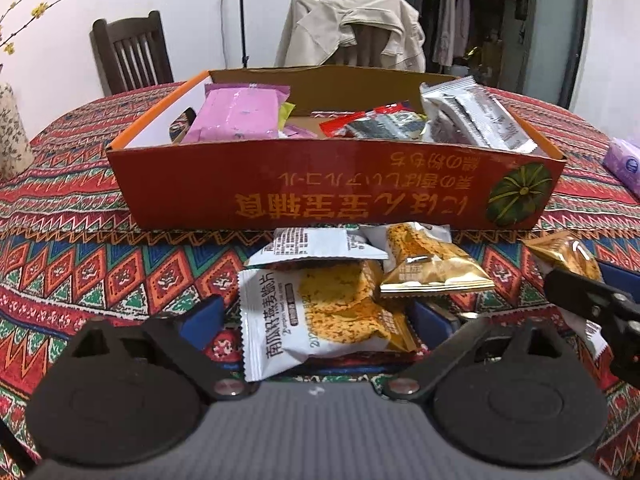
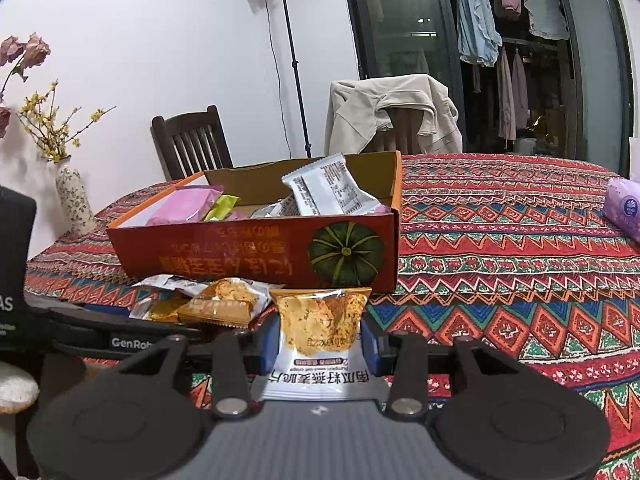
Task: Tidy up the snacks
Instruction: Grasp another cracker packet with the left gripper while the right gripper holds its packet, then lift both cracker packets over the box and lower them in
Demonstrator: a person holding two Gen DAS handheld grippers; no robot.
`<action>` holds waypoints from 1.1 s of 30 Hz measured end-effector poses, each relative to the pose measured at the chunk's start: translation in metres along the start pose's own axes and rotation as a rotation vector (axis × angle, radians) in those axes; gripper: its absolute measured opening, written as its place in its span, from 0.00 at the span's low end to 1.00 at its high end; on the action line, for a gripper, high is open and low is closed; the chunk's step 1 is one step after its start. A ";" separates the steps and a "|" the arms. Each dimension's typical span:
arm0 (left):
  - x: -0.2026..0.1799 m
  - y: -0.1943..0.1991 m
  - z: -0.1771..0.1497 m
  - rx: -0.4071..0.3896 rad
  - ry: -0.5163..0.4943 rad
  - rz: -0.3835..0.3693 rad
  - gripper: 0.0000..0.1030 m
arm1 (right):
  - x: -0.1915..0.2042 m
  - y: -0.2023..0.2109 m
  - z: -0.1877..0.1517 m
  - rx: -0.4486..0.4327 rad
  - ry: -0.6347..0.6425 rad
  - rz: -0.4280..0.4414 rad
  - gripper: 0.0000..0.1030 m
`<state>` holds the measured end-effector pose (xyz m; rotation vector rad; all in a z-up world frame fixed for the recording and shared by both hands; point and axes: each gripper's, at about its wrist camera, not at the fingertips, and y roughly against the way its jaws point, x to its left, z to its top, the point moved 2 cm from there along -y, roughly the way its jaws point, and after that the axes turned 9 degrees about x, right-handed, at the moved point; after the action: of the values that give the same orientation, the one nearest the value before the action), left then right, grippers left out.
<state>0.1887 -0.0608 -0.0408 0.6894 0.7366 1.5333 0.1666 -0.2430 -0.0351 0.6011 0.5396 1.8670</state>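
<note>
Snacks could slip if the right gripper point(image 2: 320, 340), squeezing an oat crisp pack point(image 2: 320, 336), loosens before the orange box point(image 2: 256, 248); left gripper point(image 1: 316, 320) gapes open.

White wall point(image 2: 160, 40) behind a dark chair point(image 2: 192, 144). A lamp stand point(image 2: 294, 64) beside glass doors point(image 2: 400, 20); a jacket point(image 2: 392, 116) drapes another chair.

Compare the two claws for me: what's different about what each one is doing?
The right claw is shut on a white-and-gold snack packet; the left claw is open, straddling another packet lying on the tablecloth. Both face the red box.
</note>
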 end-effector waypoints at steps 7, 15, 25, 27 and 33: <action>0.006 0.008 -0.004 -0.017 -0.016 -0.017 0.73 | 0.002 0.000 -0.001 -0.001 0.013 -0.010 0.40; 0.016 0.021 -0.012 -0.049 -0.019 -0.037 0.64 | 0.008 0.004 -0.002 -0.011 0.030 -0.021 0.40; 0.033 0.054 -0.018 -0.143 -0.045 -0.041 0.61 | 0.022 0.014 0.001 -0.029 0.061 -0.014 0.40; 0.036 0.062 -0.015 -0.168 -0.034 -0.047 0.61 | 0.024 0.016 0.004 -0.039 0.067 -0.015 0.40; 0.036 0.083 0.001 -0.252 -0.037 -0.060 0.61 | 0.027 0.021 0.022 -0.086 0.088 -0.022 0.40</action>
<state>0.1353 -0.0299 0.0252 0.5019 0.5199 1.5224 0.1568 -0.2227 -0.0007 0.4566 0.5188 1.8921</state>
